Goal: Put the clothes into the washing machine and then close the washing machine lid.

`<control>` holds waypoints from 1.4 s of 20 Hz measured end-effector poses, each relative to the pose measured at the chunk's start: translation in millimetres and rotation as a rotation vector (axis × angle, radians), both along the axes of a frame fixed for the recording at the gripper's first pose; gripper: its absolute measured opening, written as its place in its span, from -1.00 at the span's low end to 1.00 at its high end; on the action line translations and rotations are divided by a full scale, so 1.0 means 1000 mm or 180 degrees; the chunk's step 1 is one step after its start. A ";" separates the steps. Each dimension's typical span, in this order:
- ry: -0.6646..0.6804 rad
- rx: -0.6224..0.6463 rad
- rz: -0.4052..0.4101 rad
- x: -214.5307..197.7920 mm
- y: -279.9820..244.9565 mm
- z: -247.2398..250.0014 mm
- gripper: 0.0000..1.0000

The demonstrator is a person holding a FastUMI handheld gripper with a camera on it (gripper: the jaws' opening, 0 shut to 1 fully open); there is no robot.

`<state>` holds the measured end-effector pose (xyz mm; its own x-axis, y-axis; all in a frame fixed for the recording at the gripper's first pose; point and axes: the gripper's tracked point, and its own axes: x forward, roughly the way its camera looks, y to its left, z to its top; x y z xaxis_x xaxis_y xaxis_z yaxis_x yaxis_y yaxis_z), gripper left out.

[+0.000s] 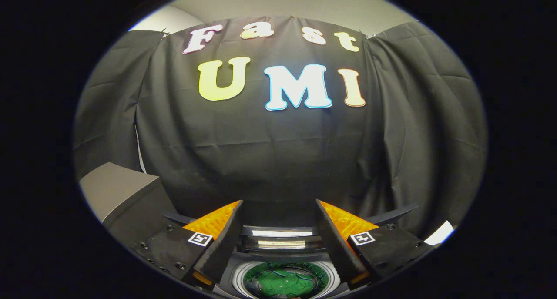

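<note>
My gripper (278,205) is open, its two fingers spread wide with nothing between them. Below and between the fingers lies the washing machine's round drum opening (285,281), and green clothes (283,283) lie inside it. Just beyond the drum, between the fingers, the raised lid (278,240) stands with bright reflections on its glossy surface. The gripper hovers above the machine and touches nothing.
A grey box-like unit (117,190) stands to the left of the left finger. The black cloth wall (278,151) hangs close behind the machine. A small white object (439,233) shows beyond the right finger.
</note>
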<state>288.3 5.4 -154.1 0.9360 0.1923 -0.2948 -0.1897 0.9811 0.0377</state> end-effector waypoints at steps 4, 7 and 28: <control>0.0017 0.0027 0.0020 -0.019 -0.003 -0.007 0.98; 0.0011 0.0026 0.0050 -0.032 -0.004 -0.011 0.98; -0.0189 0.0197 -0.0047 -0.138 -0.021 0.022 0.97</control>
